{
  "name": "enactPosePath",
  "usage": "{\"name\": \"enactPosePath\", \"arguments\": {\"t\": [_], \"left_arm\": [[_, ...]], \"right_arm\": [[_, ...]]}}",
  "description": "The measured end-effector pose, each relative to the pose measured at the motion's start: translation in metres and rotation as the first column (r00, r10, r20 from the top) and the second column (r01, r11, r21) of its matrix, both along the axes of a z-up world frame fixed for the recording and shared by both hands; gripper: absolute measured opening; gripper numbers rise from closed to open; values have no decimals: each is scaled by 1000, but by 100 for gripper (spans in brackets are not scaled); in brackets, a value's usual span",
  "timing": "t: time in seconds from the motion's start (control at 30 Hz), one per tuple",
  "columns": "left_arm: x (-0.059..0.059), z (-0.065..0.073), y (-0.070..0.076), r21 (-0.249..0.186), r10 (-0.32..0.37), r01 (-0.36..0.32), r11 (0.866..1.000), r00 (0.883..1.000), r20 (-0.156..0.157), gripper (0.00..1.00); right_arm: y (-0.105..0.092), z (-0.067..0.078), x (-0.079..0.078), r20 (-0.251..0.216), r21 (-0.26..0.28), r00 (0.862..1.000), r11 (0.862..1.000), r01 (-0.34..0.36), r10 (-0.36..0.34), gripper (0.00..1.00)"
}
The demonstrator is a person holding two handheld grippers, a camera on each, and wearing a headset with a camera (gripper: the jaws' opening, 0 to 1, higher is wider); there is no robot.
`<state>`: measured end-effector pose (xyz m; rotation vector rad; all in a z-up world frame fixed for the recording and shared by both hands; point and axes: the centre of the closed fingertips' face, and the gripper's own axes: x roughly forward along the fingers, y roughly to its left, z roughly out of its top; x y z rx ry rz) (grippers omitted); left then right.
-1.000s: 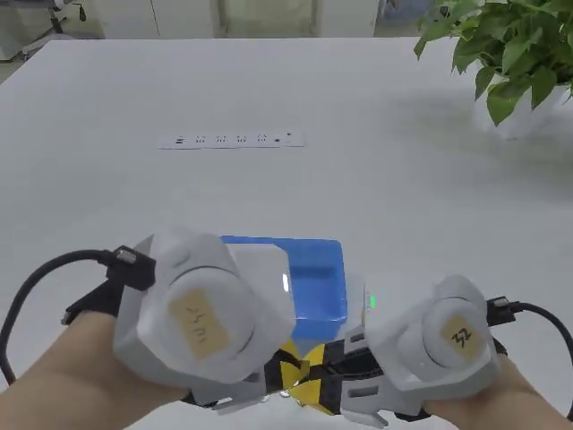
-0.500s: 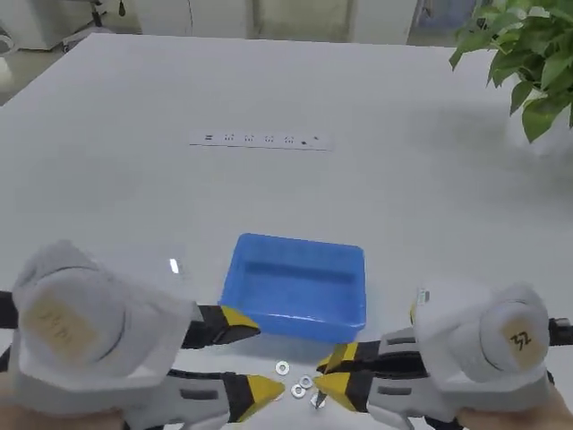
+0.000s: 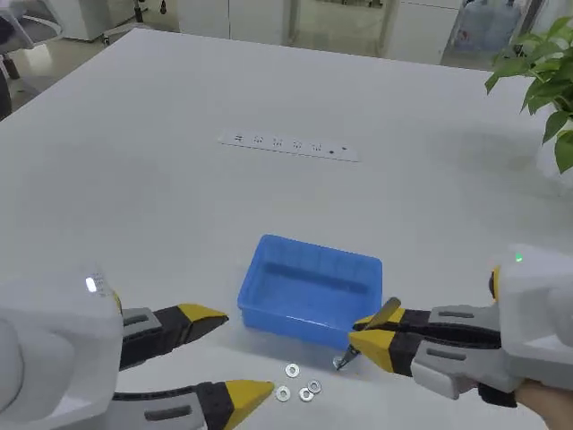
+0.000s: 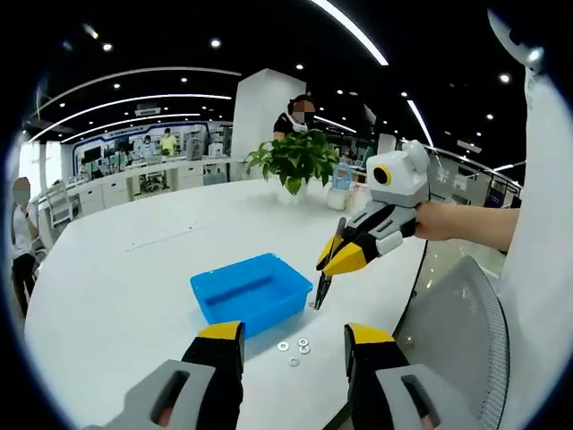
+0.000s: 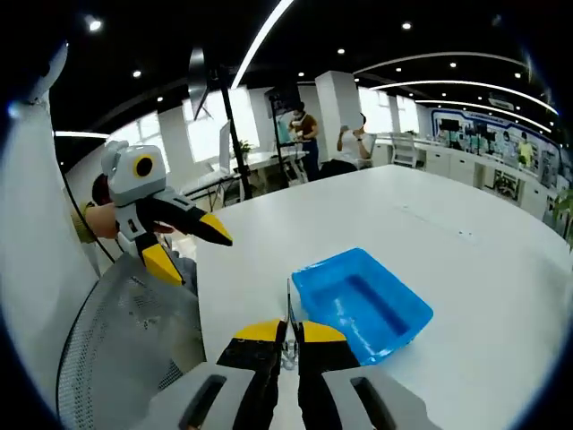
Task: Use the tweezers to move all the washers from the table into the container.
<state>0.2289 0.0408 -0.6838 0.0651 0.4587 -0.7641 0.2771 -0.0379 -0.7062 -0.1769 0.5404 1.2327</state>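
Tweezers (image 3: 387,313) sit clamped in the right hand-held gripper (image 3: 360,335), tips near washers (image 3: 298,387) beside the blue container (image 3: 295,320); the left hand-held gripper (image 3: 247,352) is released, jaws wide.

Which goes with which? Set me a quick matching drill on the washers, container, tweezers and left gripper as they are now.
1 washers
2 container
3 tweezers
4 left gripper

A blue
B clamped in the right gripper
C loose on the table near the container
D jaws open, holding nothing

Pairs: 1-C, 2-A, 3-B, 4-D
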Motion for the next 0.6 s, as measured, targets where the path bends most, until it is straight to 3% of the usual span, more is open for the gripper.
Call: {"name": "enactPosePath", "arguments": {"t": [0.13, 0.33, 0.6], "left_arm": [[3, 7, 4, -30, 32, -31, 999, 999, 30, 47], [2, 9, 15, -45, 72, -71, 996, 997, 32, 56], [1, 12, 35, -78, 152, -149, 986, 988, 35, 67]], "right_arm": [[-3, 7, 20, 34, -7, 999, 999, 34, -34, 2], [-5, 5, 50, 58, -36, 992, 993, 111, -109, 2], [-3, -21, 79, 42, -96, 989, 985, 145, -141, 2]]}}
